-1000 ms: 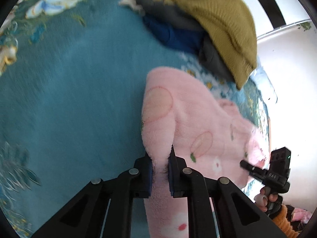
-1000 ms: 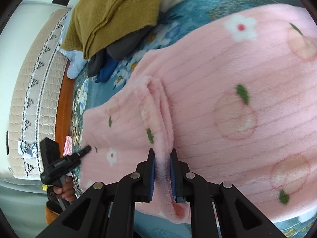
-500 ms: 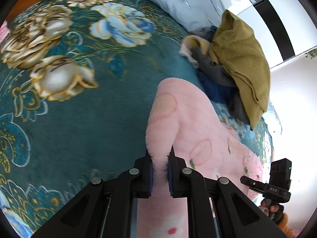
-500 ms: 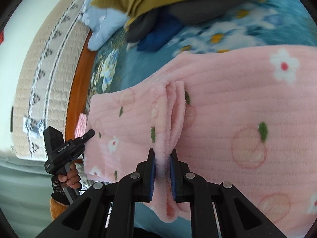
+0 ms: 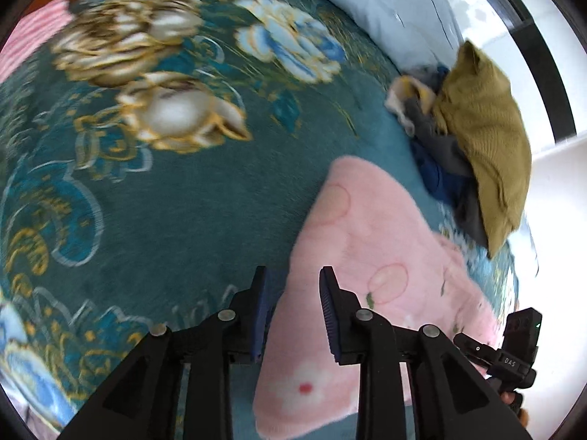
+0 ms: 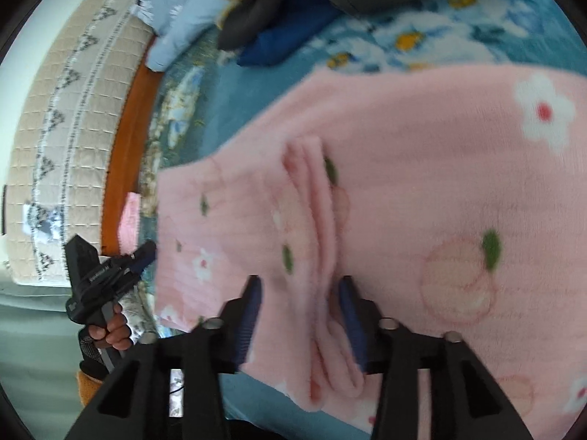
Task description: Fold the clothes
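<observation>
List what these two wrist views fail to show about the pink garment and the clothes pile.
- Pink fleece garment: its type and full outline; cut off by the lower edge in the left wrist view, by the right edge in the right.
- Clothes pile: what the dark pieces under the mustard knit are; it covers them.
- Fold layers by the right gripper: motion blur.

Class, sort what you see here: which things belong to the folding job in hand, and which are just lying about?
In use:
pink fleece garment
left gripper, jaws open
right gripper, jaws open

Lying about:
mustard knit atop a heap of dark clothes
pale blue bedding
</observation>
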Motion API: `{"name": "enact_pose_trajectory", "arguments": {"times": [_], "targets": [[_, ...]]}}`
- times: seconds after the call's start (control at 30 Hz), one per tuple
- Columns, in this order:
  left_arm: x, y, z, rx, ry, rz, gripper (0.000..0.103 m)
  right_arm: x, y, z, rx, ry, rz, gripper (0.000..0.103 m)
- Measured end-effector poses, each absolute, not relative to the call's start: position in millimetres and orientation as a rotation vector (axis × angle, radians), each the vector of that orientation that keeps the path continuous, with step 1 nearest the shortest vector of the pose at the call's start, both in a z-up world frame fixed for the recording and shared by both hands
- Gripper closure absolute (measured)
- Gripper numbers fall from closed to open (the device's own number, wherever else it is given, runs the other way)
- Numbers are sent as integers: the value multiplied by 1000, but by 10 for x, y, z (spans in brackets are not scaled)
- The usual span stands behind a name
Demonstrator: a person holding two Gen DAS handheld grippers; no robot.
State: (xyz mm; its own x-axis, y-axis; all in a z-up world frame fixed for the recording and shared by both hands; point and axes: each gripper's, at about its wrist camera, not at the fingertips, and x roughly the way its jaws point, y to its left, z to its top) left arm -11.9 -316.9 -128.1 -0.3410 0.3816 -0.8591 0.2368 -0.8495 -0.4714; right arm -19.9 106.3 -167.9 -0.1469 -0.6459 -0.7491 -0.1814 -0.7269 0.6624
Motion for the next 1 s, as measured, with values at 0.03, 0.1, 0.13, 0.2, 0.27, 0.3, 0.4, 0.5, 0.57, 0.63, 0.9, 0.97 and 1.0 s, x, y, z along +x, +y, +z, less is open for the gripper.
{"name": "enact_pose_trajectory", "arguments": {"times": [0.03, 0.1, 0.13, 0.2, 0.27, 0.3, 0.4, 0.5, 0.57, 0.63, 0.9, 0.97, 1.0], "targets": [[-85, -3142, -1250, -1727, -834, 2337, 75, -230, 1076, -1700, 1782, -962, -1931, 51], [2, -3056, -1166, -1670, -853, 2272, 75, -291, 1101, -1741, 1764, -1021, -1915, 48], [45, -3013, -1124, -1642, -861, 2240, 75, -322, 1114, -1762, 1754, -1050, -1906, 47], [149, -2856, -1157, -1651, -849, 2149, 75, -384, 1140, -1803, 1735, -1109, -1888, 47], [255, -2752, -1262, -1715, -817, 2088, 75, -446, 1165, -1844, 1714, -1166, -1870, 46], [295, -2705, -1341, -1761, -792, 2068, 75, -477, 1178, -1865, 1704, -1195, -1860, 45], [420, -2669, -1587, -1887, -773, 2027, 75, -514, 1135, -1922, 1684, -1256, -1820, 45], [487, -2741, -1693, -1905, -863, 2003, 75, -568, 1099, -1962, 1660, -1325, -1796, 45], [489, -2776, -1695, -1898, -904, 1998, 75, -600, 1087, -1955, 1632, -1376, -1783, 45], [489, -2781, -1713, -1899, -915, 1999, 75, -613, 1075, -1916, 1604, -1399, -1789, 50], [499, -2737, -1742, -1914, -878, 2006, 75, -624, 1208, -1584, 1506, -1257, -1925, 85], [501, -2731, -1743, -1917, -871, 2006, 75, -635, 1259, -1648, 1563, -1250, -1943, 85], [502, -2729, -1744, -1919, -867, 2006, 75, -647, 1264, -1695, 1601, -1245, -1953, 85]]}}
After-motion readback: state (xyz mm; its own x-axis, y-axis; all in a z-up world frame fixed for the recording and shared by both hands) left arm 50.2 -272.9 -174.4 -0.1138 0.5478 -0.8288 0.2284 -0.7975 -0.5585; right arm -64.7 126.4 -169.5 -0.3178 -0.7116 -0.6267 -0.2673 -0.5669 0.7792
